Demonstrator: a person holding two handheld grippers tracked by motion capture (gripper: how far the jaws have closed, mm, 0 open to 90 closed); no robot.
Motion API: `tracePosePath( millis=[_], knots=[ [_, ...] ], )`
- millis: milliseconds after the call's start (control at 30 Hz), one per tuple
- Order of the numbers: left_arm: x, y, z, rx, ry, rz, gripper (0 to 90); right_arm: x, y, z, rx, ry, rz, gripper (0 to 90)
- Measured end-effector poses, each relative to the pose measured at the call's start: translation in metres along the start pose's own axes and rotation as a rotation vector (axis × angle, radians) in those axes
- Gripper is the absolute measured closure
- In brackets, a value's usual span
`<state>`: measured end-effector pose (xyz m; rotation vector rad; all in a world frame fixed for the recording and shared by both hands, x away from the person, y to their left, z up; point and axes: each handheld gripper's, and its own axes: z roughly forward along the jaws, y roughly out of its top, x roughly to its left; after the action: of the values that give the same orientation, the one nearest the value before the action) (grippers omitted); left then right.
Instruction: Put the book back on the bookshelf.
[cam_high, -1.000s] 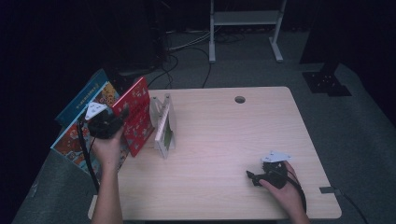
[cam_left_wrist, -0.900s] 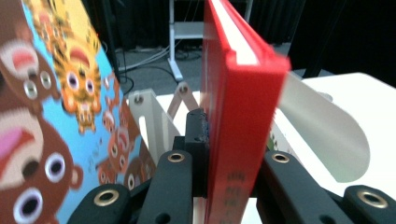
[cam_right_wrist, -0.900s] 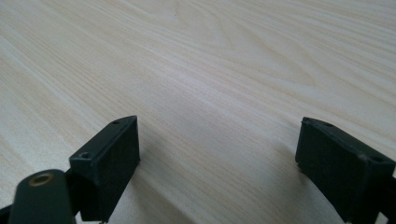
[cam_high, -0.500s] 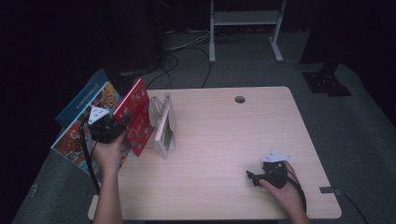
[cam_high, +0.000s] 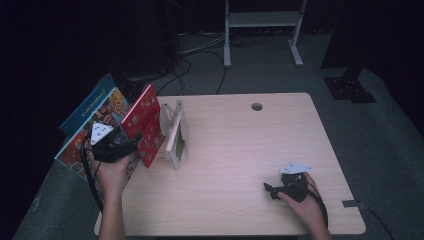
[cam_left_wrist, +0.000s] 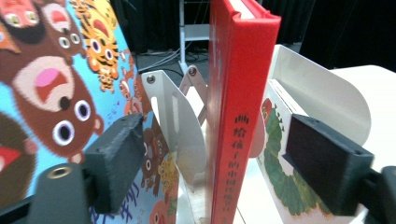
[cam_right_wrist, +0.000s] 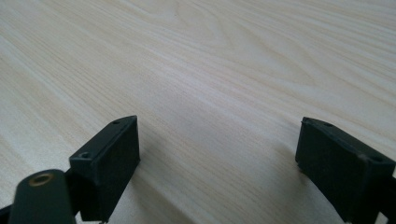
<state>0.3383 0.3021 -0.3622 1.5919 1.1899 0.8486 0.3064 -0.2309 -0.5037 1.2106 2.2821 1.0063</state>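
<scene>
left gripper (cam_left_wrist: 215, 163) opening, red book (cam_left_wrist: 238, 93) spine lettering

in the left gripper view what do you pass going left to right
Animal picture book → white bookend plate → red book → caterpillar book.

My table (cam_high: 240, 150): pale wood, rounded corners, cable hole (cam_high: 257, 106) at 12 o'clock edge. Grey carpet (cam_high: 380, 130) all round. White stand legs (cam_high: 262, 30) at 12 o'clock, cables (cam_high: 192, 62) trailing on floor toward 11. Black base plate (cam_high: 349, 89) at 2 o'clock. Room dark beyond; light falls on tabletop.
</scene>
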Motion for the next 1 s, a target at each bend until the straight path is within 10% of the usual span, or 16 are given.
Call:
tracePosePath(
  millis=[1000],
  knots=[
    [-0.032, -0.025, -0.054, -0.013, -0.058, 0.014, 2.2, 0.000, 0.000, 0.000, 0.001, 0.000, -0.001, 12.9]
  ],
)
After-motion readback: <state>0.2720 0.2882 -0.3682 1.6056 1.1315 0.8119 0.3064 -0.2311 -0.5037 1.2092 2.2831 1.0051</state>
